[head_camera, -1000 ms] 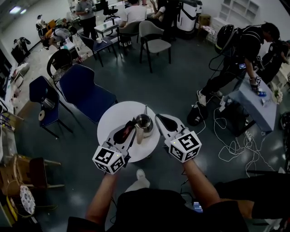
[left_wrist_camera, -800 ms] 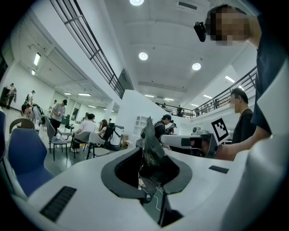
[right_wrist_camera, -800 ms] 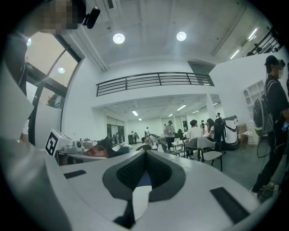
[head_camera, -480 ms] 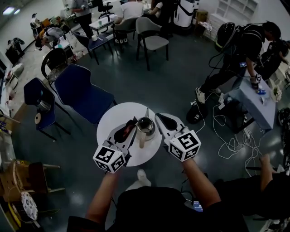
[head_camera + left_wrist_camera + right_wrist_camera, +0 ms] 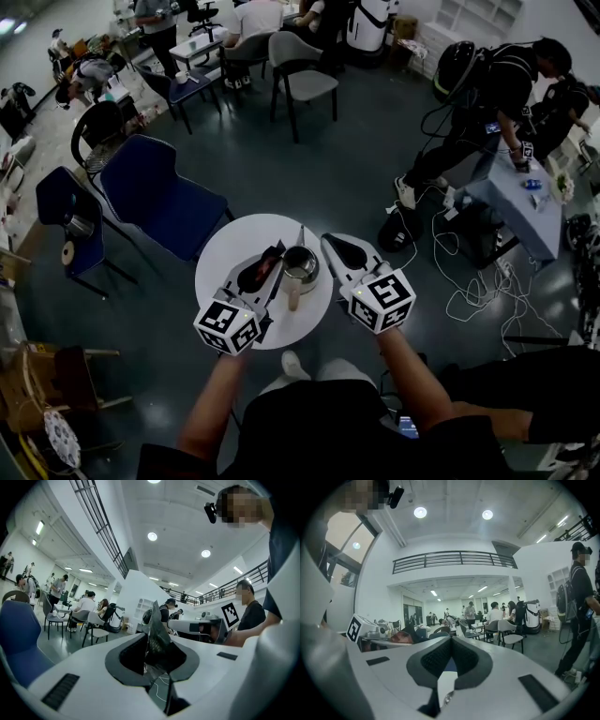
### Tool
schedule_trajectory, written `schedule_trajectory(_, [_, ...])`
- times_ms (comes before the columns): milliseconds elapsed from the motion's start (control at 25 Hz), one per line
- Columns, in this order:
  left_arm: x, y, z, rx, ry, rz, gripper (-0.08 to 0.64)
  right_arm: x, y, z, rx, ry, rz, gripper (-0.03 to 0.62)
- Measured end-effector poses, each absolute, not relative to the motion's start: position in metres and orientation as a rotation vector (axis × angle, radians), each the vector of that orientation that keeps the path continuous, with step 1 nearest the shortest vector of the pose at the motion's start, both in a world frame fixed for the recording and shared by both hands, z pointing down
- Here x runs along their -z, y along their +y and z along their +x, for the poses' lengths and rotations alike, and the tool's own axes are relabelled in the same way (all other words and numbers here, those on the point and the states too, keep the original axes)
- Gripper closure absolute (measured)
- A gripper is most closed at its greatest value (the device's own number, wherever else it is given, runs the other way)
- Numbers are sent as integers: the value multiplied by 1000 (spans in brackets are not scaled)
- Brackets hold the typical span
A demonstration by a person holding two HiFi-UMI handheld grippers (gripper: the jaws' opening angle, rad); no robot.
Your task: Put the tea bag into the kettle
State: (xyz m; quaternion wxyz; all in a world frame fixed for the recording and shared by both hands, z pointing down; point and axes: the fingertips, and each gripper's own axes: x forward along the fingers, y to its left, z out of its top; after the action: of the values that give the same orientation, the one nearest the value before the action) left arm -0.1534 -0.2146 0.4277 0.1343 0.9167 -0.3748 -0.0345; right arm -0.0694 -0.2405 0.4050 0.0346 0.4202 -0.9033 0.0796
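A small steel kettle [image 5: 301,264] with a wooden handle [image 5: 293,298] stands open-topped on the round white table [image 5: 230,251]. My left gripper [image 5: 275,251] lies just left of the kettle, shut on a dark foil tea bag [image 5: 255,273]. In the left gripper view the tea bag [image 5: 156,625] sticks up from the jaws of the left gripper [image 5: 151,654]. My right gripper [image 5: 327,241] sits just right of the kettle, shut and holding nothing. In the right gripper view the right gripper [image 5: 450,641] has its jaws together, and the kettle is hidden.
Blue chairs [image 5: 155,197] stand behind the table to the left, a grey chair [image 5: 298,80] further back. A person with a backpack [image 5: 487,103] bends over a small table [image 5: 525,211] at the right, with cables [image 5: 473,281] on the floor.
Both grippers and the kettle keep almost the same places by the table. The head view has shifted a little, and the people in the background have moved.
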Motion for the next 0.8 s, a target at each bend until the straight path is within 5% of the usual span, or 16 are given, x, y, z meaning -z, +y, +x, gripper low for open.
schedule_trajectory(800, [-473, -255, -115, 9, -1143, 2572, 509, -440, -283, -22, -332, -2771, 1227, 575])
